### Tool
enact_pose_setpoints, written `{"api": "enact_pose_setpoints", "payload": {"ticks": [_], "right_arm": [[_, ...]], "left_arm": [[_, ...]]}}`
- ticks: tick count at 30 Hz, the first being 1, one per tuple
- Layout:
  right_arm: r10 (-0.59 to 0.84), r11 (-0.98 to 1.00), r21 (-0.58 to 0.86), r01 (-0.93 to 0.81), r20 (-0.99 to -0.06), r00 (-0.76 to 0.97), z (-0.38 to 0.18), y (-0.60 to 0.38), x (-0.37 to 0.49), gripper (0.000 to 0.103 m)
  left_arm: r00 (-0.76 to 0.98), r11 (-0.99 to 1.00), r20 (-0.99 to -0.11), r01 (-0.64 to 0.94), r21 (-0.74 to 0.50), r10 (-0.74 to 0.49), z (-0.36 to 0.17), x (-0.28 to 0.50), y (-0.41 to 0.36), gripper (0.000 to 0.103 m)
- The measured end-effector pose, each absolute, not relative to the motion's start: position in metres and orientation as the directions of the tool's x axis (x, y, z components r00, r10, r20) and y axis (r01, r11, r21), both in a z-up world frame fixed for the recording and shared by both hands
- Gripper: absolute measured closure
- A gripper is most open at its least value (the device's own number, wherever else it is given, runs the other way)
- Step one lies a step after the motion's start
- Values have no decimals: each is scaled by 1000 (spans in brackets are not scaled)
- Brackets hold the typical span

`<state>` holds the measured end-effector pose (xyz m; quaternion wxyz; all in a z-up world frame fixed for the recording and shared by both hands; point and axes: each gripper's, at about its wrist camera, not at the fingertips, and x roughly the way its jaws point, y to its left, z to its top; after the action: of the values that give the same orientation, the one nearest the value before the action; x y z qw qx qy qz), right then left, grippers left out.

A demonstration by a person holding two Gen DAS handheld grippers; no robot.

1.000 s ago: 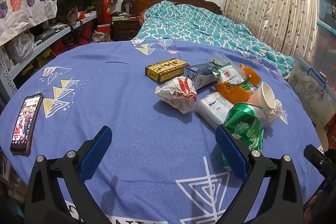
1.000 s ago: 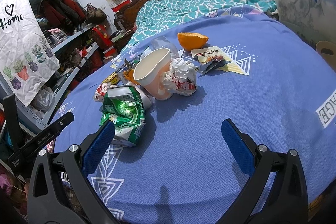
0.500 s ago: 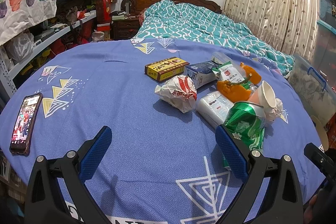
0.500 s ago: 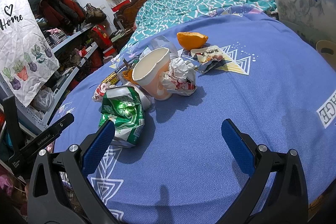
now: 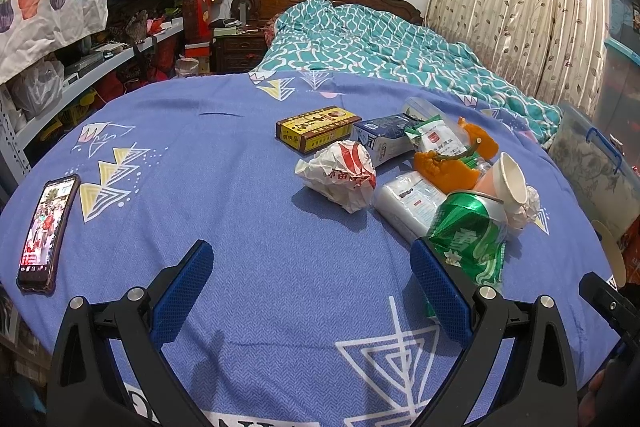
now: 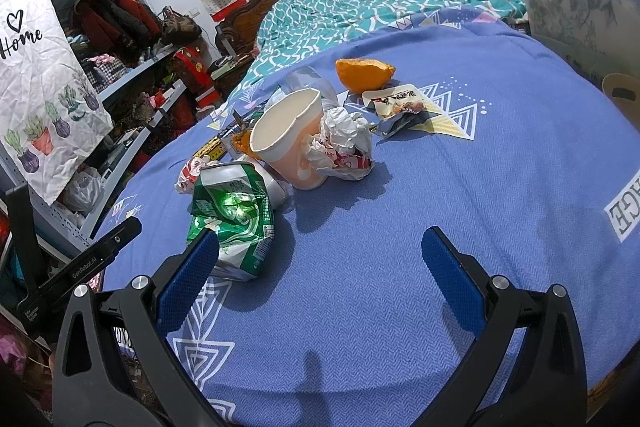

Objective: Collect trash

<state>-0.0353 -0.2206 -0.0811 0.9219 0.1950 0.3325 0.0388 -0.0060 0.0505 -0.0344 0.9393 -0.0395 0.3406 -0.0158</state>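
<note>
Trash lies in a loose cluster on the round bench covered with a blue patterned cloth [image 5: 224,155]: a crushed green aluminium can [image 6: 234,215] nearest the cameras, a tipped cream-and-peach paper cup [image 6: 290,143] just behind it, and a crumpled white-and-red paper wrapper [image 6: 344,145] touching the cup's side. Farther back sit half an orange peel [image 6: 364,73] and a torn snack packet [image 6: 396,107]. From the left wrist view, a second balled white-and-red wrapper [image 5: 340,173], a flat yellow-and-red cardboard box [image 5: 318,127] and a clear plastic packet with white contents [image 5: 408,199] lie left of the can. A black smartphone with a lit screen [image 5: 46,231] rests well apart at the bench's left edge. The left gripper [image 5: 312,269] hovers with blue pads spread wide, holding nothing; the right gripper [image 6: 320,259] is likewise spread apart and empty, its left pad just in front of the can.
</note>
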Motion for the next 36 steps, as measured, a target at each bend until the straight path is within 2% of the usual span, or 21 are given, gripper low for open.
{"api": "enact_pose_setpoints", "payload": {"ticks": [7,13,16,18,21,23,26,30,33,34,35,36], "right_arm": [[207,919,390,59,-605,769,-79,-222,-30,3],[234,913,407,43,-604,762,-77,-224,-26,3],[260,912,410,11,-601,756,-76,-223,-22,14],[284,908,419,-6,-603,745,-77,-223,-17,26],[309,893,450,1,-615,725,-83,-232,-9,35],[321,884,468,8,-620,716,-87,-237,-4,38],[336,880,476,4,-629,701,-91,-241,6,46],[383,874,486,-28,-651,655,-99,-234,25,64],[402,871,490,-39,-664,631,-103,-226,36,66],[406,869,494,-38,-667,625,-105,-225,39,66],[407,867,497,-33,-667,624,-105,-225,42,66],[403,867,497,-29,-666,628,-104,-226,43,66]], "left_arm": [[768,995,-637,9,-95,-68,-37,-7,51,9],[747,984,-641,105,-145,-174,-38,-7,38,9],[718,966,-646,179,-188,-259,-37,-5,28,9],[666,938,-660,235,-255,-347,-41,1,21,9],[585,894,-676,272,-357,-447,-52,19,18,9],[532,864,-682,275,-421,-502,-61,34,19,9],[453,810,-673,281,-514,-584,-73,48,20,17],[394,781,-674,316,-539,-625,-80,55,9,22],[360,768,-680,343,-541,-639,-83,57,-3,24],[350,767,-684,347,-540,-640,-85,59,-5,27],[335,762,-687,352,-544,-645,-88,60,-8,35],[325,759,-689,354,-547,-648,-90,60,-10,48]]}}
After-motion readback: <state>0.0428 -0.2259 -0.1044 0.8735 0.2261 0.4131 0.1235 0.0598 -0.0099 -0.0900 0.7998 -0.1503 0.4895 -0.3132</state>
